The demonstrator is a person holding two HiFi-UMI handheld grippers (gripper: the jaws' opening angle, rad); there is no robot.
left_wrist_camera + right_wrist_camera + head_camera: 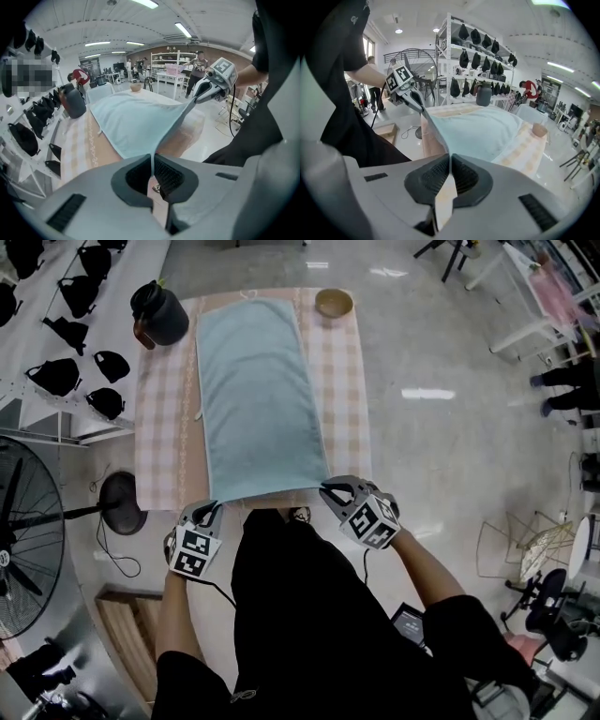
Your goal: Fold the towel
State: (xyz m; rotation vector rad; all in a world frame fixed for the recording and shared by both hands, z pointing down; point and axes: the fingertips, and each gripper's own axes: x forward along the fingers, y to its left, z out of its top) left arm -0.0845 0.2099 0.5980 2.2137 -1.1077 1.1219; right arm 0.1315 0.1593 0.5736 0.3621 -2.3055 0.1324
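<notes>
1. Head view: the towel (258, 399) lies flat and lengthwise on the counter (345, 381), with its near edge at the counter's near end. The left tongs (211, 511) and the right tongs (331, 491) each sit at one near corner. A bowl (334, 303) stands just past the towel's far right corner, and a dark jug (159, 313) stands beside the far left one. If we carry the near edge too far over, or too low, we judge it could knock either of them. If one hand leads the other, the fold will land crooked.

2. Left gripper view: the left tongs (151, 164) are closed tight on the towel's corner, with only a thin sliver of fabric pinched between the pads. From there the edge runs taut across to the right tongs (202, 93). With so little cloth in the bite, we think spreading our hands or jerking upward could pull the corner free and drop that side.

3. Right gripper view: the right tongs (450, 164) are likewise clamped on a narrow strip of the other near corner, and the towel (483, 129) slopes away onto the counter. The same slip threatens here. The checked tablecloth (522, 145) under the towel could also drag or wrinkle if the towel is slid instead of lifted clear.
</notes>
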